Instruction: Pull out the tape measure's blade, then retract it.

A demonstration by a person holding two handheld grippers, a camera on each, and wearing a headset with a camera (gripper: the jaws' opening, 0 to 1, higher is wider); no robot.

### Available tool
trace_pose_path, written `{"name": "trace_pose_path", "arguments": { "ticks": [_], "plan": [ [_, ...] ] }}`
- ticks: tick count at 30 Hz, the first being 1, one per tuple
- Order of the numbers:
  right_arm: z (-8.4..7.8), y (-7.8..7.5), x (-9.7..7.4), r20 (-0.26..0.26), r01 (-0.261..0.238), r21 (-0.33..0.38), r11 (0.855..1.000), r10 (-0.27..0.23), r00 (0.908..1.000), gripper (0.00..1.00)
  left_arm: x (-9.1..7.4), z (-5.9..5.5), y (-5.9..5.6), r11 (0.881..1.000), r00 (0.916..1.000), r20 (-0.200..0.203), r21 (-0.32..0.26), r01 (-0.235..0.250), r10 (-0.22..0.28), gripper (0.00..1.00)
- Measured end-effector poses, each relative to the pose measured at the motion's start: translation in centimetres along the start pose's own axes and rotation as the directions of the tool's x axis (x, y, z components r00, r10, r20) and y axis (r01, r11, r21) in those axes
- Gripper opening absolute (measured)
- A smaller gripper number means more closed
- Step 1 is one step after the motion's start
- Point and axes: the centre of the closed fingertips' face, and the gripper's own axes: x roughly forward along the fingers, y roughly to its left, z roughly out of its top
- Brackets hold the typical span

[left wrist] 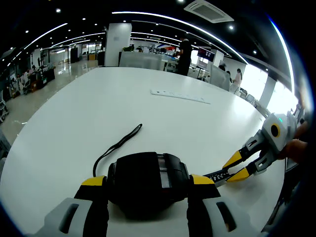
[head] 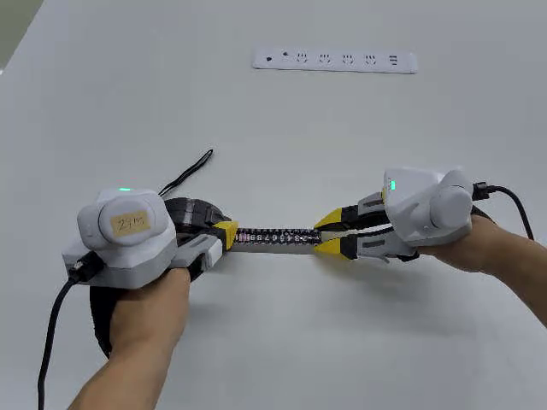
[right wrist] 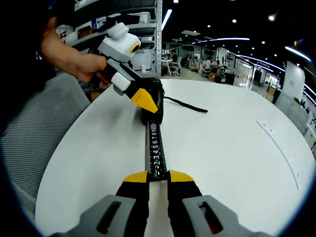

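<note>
Here the tape measure's black case (head: 195,213) lies on the white table (head: 282,137), in front of the person's left side. Its blade (right wrist: 154,148) is drawn out a short way to the right, flat and straight just above the tabletop. The left gripper (left wrist: 148,180) is pressed against the two sides of the case. The right gripper (right wrist: 158,177) pinches the free end of the blade between its yellow tips.

I judge the blade to be only partly out, and one moment cannot tell if it is going out or coming back. In both cases the work is the same. The left gripper should hold the case firm and low on the table. The right one should move in the line of the blade, without a twist or a lift, so that the blade does not bend or slip out. For the return, it is better to lead the end back slowly than to let it snap.

The hook at the blade's end is hidden between the right jaws. In the head view the left gripper covers most of the case, and I cannot make out a lock button. The numbers are readable only in the right gripper view. A black strap (left wrist: 121,143) trails from the case, and a white power strip (head: 335,60) lies well apart at the far side.
</note>
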Motion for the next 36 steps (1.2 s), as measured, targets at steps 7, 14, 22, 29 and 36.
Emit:
{"name": "trace_pose_path", "arguments": {
  "ticks": [7, 14, 22, 29, 36],
  "plan": [
    [0.4, 0.0, 0.6, 0.011, -0.005, 0.002, 1.0, 0.005, 0.9999, 0.11, 0.0, 0.0, -0.1, 1.0, 1.0, 0.0, -0.003, 0.001, -0.001, 0.61],
    [0.8, 0.0, 1.4, 0.023, -0.007, 0.003, 1.0, 0.007, 0.9997, 0.11, -0.1, 0.0, -0.1, 1.0, 1.0, -0.001, -0.002, 0.002, -0.002, 0.61],
    [1.3, 0.1, 2.1, 0.032, -0.011, 0.003, 1.0, 0.011, 0.9994, 0.11, -0.1, 0.0, -0.2, 1.0, 1.0, -0.002, -0.004, 0.003, -0.003, 0.61],
    [1.9, 0.2, 2.8, 0.039, -0.012, -0.001, 1.0, 0.012, 0.9992, 0.11, -0.1, 0.0, -0.2, 1.0, 1.0, -0.003, -0.006, 0.004, -0.004, 0.61],
    [2.7, 0.2, 3.7, 0.047, -0.014, -0.001, 1.0, 0.014, 0.9988, 0.11, -0.1, 0.1, -0.1, 1.0, 1.0, -0.003, -0.009, 0.006, -0.006, 0.61]
  ]
}}
